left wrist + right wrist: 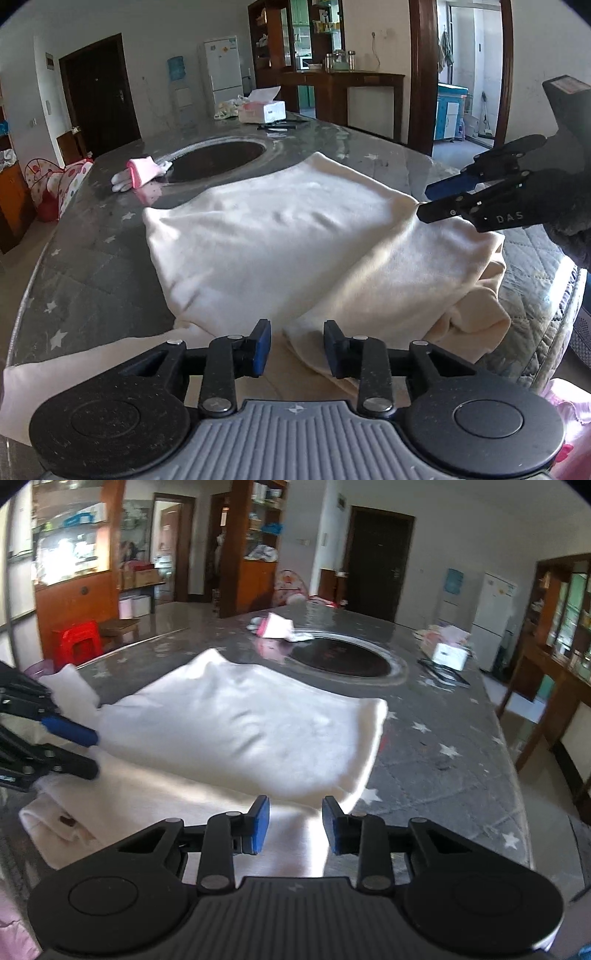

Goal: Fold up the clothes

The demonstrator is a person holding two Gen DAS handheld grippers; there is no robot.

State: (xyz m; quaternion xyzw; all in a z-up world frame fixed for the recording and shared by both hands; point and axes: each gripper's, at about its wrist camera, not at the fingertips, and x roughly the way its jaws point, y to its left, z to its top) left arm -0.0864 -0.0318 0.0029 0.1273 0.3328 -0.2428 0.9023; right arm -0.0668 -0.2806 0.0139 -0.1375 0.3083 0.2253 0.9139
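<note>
A cream-white garment (pixel 280 236) lies partly folded on the grey star-patterned table (pixel 92 266), its upper layer doubled over the lower one. My left gripper (pixel 296 349) is open just above the garment's near edge, nothing between its blue pads. My right gripper (pixel 424 203) reaches in from the right, open, at the garment's right corner. In the right wrist view the same garment (pixel 240 731) spreads ahead of my open right gripper (pixel 295 825), and the left gripper (pixel 94 751) shows at the left edge, open over the cloth.
A dark round inset (pixel 218 157) sits in the table's middle, with a pink and white cloth (pixel 142 171) beside it. A tissue box (pixel 262 109) and dark items stand at the far end. A quilted pad (pixel 532 280) hangs at the right edge.
</note>
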